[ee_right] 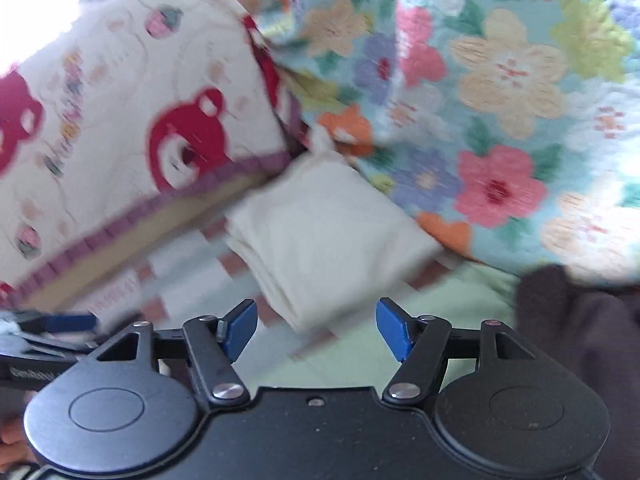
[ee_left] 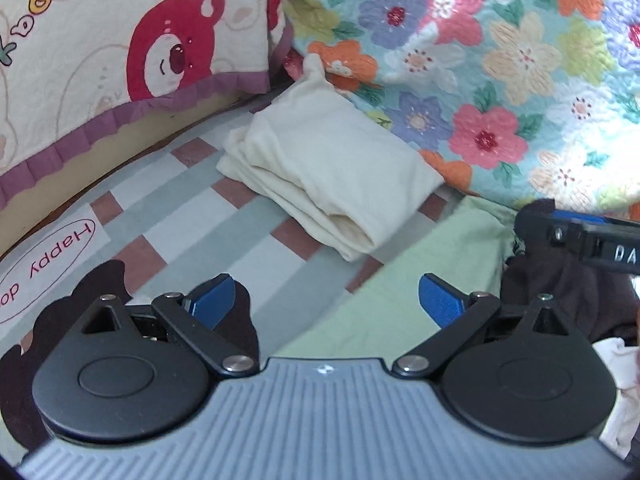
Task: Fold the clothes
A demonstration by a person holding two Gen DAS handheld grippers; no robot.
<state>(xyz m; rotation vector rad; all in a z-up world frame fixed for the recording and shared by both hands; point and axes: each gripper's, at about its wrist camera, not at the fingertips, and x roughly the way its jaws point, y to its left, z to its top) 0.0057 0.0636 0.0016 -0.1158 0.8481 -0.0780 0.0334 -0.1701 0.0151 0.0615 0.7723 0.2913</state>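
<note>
Already folded, the cream cotton garment (ee_left: 320,172) lies diagonally ahead of my empty, spread-fingered left tool (ee_left: 326,300) and right tool (ee_right: 316,328).

Right gripper (ee_right: 316,330) jaws apart, nothing btwn blue pads, facing folded cream garment (ee_right: 324,236) on checked sheet (ee_right: 180,264) w/ bear-print pillow (ee_right: 132,120) to its left, floral quilt (ee_right: 500,100) to its right, dark cloth (ee_right: 580,320) at right edge (view motion-blurred).
</note>
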